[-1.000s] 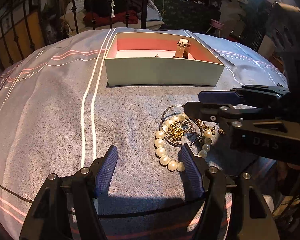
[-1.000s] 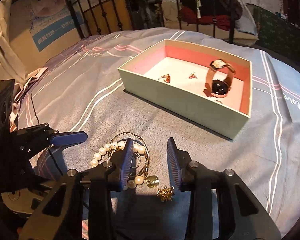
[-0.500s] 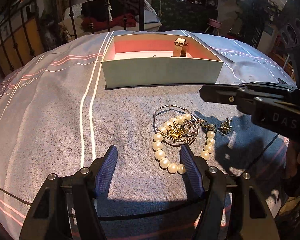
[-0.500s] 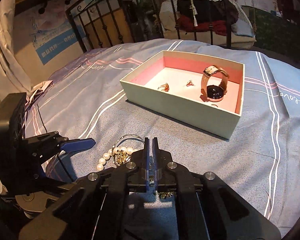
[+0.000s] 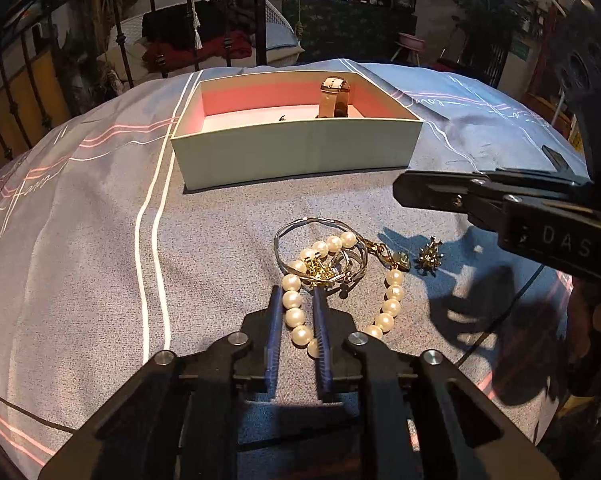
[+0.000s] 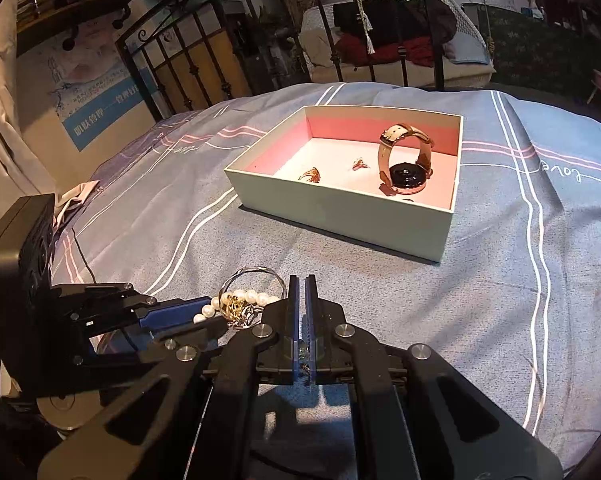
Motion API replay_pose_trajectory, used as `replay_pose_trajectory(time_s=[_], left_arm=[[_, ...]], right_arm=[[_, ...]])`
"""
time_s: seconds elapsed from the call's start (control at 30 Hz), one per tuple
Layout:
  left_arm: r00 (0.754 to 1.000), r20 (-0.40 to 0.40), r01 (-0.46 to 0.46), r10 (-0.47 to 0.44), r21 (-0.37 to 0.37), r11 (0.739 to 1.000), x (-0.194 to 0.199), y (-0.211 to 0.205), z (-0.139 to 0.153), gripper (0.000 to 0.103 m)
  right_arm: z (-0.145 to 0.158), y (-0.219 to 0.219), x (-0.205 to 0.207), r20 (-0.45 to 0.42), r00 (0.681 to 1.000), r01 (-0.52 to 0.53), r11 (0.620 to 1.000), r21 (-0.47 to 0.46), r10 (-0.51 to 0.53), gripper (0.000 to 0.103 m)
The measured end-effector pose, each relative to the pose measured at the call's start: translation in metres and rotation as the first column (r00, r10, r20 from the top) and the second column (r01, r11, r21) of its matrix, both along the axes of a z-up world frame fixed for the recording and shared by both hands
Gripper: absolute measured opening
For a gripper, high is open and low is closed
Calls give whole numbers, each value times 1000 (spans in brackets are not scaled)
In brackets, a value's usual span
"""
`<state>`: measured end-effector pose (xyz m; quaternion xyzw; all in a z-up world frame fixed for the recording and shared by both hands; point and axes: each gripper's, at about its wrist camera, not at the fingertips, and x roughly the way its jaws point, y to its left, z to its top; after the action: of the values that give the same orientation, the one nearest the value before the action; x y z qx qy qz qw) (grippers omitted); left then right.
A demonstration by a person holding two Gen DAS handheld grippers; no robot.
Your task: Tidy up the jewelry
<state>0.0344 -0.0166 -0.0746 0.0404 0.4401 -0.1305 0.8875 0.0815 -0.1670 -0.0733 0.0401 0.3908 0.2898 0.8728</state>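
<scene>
**Left gripper narrows on the pearl strand; right gripper pinched over a small gold piece**

The left gripper (image 5: 296,304) sits low over the grey-blue striped bedspread (image 5: 80,240), its two blue-padded fingers (image 5: 274,336) drawn close on either side of the white pearl bracelet (image 5: 296,312). Several pearls lie between the pads; whether the pads actually press them cannot be told. Just ahead of its tips, the strand loops through a thin silver bangle (image 5: 320,226) and a tangle of gold chain (image 5: 318,270). To its right and slightly ahead, a small spiky gold earring (image 5: 429,255) lies apart on the cloth.

The right gripper (image 6: 301,280) has its fingers brought almost together, with a tiny gold-coloured piece (image 6: 305,364) visible deep in the slit between them near the base. The jewellery pile lies just left of its tips.

Well ahead of both tools stands the open pale-green cardboard box with pink lining (image 6: 340,216). Inside it a rose-gold wristwatch with beige strap (image 6: 404,160) stands on edge, and two small gold earrings (image 6: 311,175) lie on the floor to the watch's left.
</scene>
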Motion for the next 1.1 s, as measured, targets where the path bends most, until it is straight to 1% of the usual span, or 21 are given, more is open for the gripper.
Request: replay_pose_trajectory(time_s=[0.03,0.1,0.17,0.3,0.37,0.43,0.47,0.5,0.53,0.57,0.6,0.63,0.7,0.8,0.93,0.97,1.03,1.1], left_arm=[[1000,-14,-5,4,-31,999,3,4,2,9],[1000,-12,-18,17,-62,998,6,8,7,9],[1000,14,-12,13,-88,996,6,9,17,9],[997,71,13,-5,-114,993,2,4,40,9],[996,90,24,-12,-133,991,1,3,51,9],[995,98,34,-19,-159,987,1,3,60,9],[995,104,31,-14,-165,986,2,3,64,9],[994,110,27,-9,-168,985,2,3,67,9],[994,113,27,-7,-177,984,3,4,71,9],[993,115,25,-3,-189,982,4,5,74,9],[993,117,18,5,-197,980,4,6,77,9],[993,119,14,11,-204,979,5,7,79,9],[992,125,4,23,-208,978,7,10,83,9],[990,135,1,31,-229,973,7,15,90,9],[988,151,1,35,-230,973,6,17,96,9],[988,152,1,35,-228,974,6,17,97,9],[988,151,-3,38,-225,974,7,17,96,9],[988,149,-7,40,-219,976,8,17,95,9]], right_arm=[[0,-3,-1,1,1000,7,1000,0,-7,4],[0,-8,-5,-2,1000,16,1000,3,-16,4],[-3,-12,-10,-7,1000,23,1000,8,-23,4],[-14,-17,-19,-30,999,27,999,19,-26,4],[-18,-19,-24,-36,999,31,999,22,-30,4],[-19,-23,-26,-37,998,43,998,44,-42,4],[-19,-25,-26,-40,998,49,998,46,-47,6],[-19,-26,-26,-39,998,56,998,40,-54,8],[-19,-27,-27,-34,998,62,997,36,-61,22],[-18,-28,-28,-25,997,68,997,37,-67,40],[-16,-29,-30,-11,997,74,996,39,-74,47],[-14,-30,-32,6,997,75,996,40,-76,51],[-12,-27,-34,11,998,57,998,21,-58,51],[-16,-15,-35,9,1000,22,999,-49,-22,49],[-21,-3,-37,19,1000,-10,993,-116,13,41],[-21,-1,-37,20,1000,-18,992,-126,21,36],[-20,1,-38,26,999,-16,990,-143,19,33],[-20,0,-38,26,999,-15,990,-140,18,32]])
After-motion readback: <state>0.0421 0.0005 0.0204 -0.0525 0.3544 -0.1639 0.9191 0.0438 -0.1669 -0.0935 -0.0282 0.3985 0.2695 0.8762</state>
